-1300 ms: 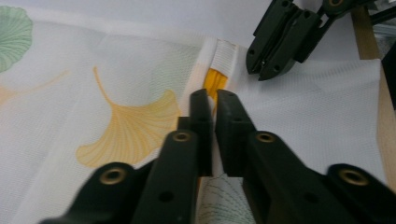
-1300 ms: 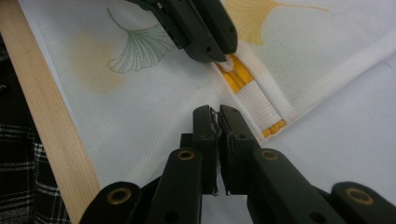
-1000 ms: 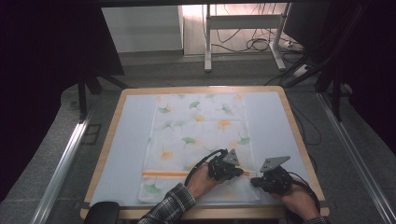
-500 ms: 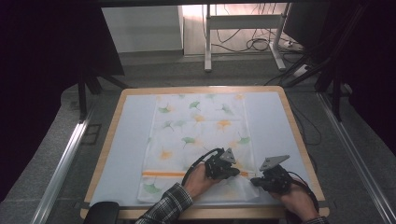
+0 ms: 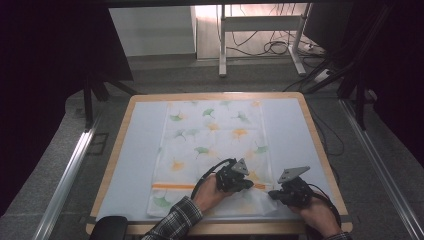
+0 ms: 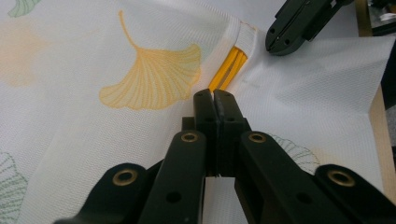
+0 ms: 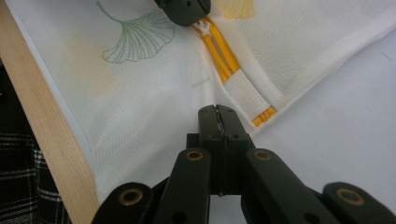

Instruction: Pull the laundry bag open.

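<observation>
Both tools closed on the ginkgo-print towel (image 5: 212, 150), spread flat on the table (image 5: 125, 165): left tool (image 6: 214, 95) pinching at the orange stripe (image 6: 227, 70), right tool (image 7: 218, 112) gripping the near edge, likely for folding.

I am at a test bench in what looks like a lab or workshop, not a home. My table (image 5: 320, 150) is a wood-rimmed board with a pale mat on top, standing on a grey carpeted floor (image 5: 60, 150). Metal rails (image 5: 65, 175) run along the floor on both sides of it. Past the far edge I see the legs of a white metal desk frame (image 5: 222, 45) with loose black cables (image 5: 280, 47) coiled on the floor under it. Dark screens or panels (image 5: 50, 60) close off both sides, so light falls mainly on my work area
</observation>
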The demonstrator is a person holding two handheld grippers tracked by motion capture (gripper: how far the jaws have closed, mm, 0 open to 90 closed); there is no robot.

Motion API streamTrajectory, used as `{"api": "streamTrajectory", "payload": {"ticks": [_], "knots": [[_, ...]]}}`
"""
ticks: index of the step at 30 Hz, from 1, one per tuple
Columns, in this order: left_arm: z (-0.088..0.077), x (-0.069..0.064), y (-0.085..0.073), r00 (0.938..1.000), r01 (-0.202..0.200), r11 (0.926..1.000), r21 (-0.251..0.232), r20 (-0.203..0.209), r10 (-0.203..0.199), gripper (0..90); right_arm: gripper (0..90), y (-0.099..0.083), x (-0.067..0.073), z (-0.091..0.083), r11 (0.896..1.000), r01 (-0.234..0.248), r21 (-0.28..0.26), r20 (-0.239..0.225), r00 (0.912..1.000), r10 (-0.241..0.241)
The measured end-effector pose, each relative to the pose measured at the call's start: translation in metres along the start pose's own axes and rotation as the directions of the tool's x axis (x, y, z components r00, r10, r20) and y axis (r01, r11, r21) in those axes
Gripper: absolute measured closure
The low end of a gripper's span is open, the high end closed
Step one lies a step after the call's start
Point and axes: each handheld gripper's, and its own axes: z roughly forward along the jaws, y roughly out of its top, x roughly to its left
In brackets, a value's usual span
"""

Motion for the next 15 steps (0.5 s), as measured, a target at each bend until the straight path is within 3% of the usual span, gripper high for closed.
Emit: {"api": "streamTrajectory", "payload": {"ticks": [15], "knots": [[-0.0081,0.0006,-0.0065,1.0,-0.003,0.9999,0.011,-0.009,0.003,90.0,89.7,0.0,0.0003,0.0001,1.0,-0.001,-0.001,0.003,1.0,0.001]]}}
